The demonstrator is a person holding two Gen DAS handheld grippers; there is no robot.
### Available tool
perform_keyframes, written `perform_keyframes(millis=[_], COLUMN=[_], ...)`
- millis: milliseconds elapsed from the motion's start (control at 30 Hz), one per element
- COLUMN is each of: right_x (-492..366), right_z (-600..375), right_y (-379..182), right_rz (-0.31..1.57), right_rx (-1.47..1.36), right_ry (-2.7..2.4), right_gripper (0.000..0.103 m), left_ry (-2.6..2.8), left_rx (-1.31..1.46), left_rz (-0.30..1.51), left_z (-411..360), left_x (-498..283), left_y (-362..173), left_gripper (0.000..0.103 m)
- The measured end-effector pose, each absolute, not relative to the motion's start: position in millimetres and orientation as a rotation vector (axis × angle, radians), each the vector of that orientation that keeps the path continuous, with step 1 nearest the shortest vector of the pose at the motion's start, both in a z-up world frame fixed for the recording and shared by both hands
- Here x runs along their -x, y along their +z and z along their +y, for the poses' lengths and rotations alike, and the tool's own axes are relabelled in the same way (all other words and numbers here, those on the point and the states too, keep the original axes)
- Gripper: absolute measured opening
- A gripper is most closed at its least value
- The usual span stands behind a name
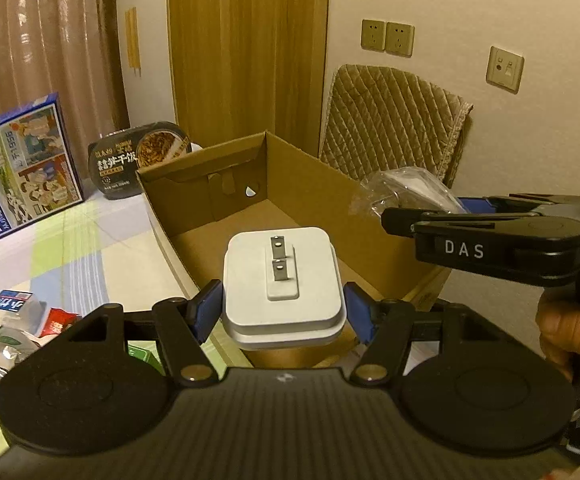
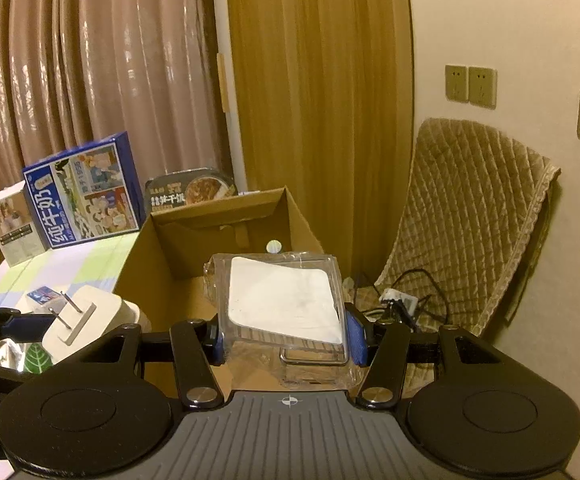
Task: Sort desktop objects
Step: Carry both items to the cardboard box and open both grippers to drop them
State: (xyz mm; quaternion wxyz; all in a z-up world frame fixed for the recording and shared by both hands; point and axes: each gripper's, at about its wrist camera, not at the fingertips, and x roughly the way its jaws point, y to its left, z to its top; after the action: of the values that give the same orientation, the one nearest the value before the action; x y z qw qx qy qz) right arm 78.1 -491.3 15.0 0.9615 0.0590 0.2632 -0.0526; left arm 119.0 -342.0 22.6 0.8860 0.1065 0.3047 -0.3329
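Observation:
My left gripper is shut on a white power adapter, prongs facing up, held over the near end of an open cardboard box. My right gripper is shut on a clear plastic packet with a white card inside, also above the box. In the left wrist view the right gripper comes in from the right with the clear packet. Low on the left of the right wrist view the adapter shows again.
A blue milk carton box, a dark instant-rice bowl and a small white box stand at the back of the checked tablecloth. Several small packets lie at the left. A quilted chair and cables are right of the box.

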Motion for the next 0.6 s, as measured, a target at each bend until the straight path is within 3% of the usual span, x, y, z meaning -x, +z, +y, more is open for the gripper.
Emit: perform_keyframes(millis=[600], right_x=[-88], right_z=[-490], right_y=[1], right_rz=[0.565], right_rx=[-0.107], right_ry=[-0.116], right_gripper=[0.052], left_ry=[-0.694], left_rx=[-0.208], left_rz=[0.652], left_z=[-351], left_x=[-137], left_y=[6], left_gripper=[0.061])
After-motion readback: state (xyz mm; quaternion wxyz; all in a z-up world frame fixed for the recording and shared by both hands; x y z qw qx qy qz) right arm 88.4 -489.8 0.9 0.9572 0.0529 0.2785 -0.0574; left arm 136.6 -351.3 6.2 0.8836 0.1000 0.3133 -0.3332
